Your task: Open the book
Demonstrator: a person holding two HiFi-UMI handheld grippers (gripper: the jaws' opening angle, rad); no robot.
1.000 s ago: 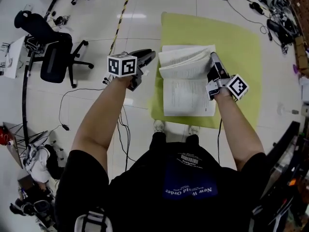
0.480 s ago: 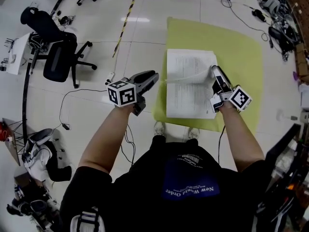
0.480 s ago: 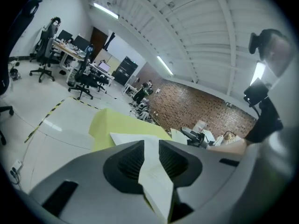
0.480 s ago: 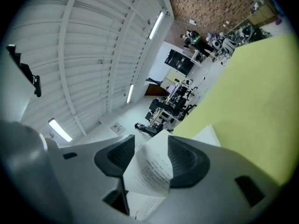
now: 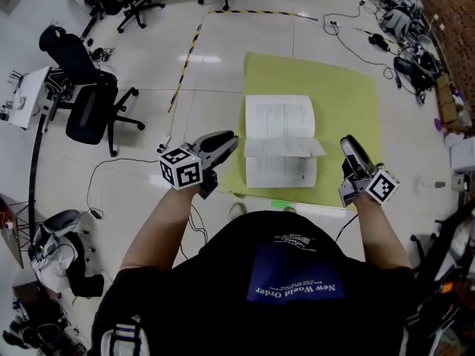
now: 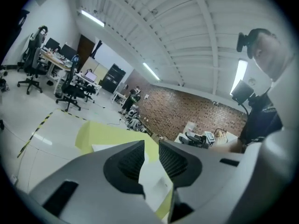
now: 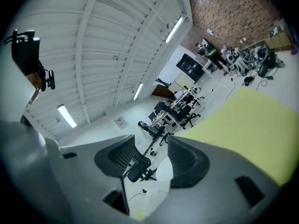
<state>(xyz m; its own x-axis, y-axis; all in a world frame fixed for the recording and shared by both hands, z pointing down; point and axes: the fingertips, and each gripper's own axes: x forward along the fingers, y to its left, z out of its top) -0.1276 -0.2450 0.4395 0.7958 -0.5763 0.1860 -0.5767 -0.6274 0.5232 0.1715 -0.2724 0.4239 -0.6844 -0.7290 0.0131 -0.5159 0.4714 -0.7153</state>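
The book [image 5: 280,139] lies open on the yellow mat [image 5: 341,95] on the floor, white printed pages up, one leaf slightly lifted at the middle. My left gripper [image 5: 228,141] hovers left of the book, apart from it, its jaws a little apart with nothing between them. My right gripper [image 5: 347,145] hangs to the right of the book, off its edge, open and empty. In the left gripper view the left gripper [image 6: 152,155] looks over the mat [image 6: 100,133], and a white page [image 6: 152,183] shows beyond the gap. The right gripper view has the right gripper [image 7: 152,160] facing the mat [image 7: 252,120] and the room.
A black office chair [image 5: 89,106] stands at the left, with cables [image 5: 111,169] on the white floor near it. A yellow-black tape line [image 5: 185,58] runs along the mat's left. More chairs and gear [image 5: 404,21] sit at the far edges.
Both grippers have lifted and drawn back from the book. The right gripper left the book's right edge and moved out to the right. The pages have settled open.
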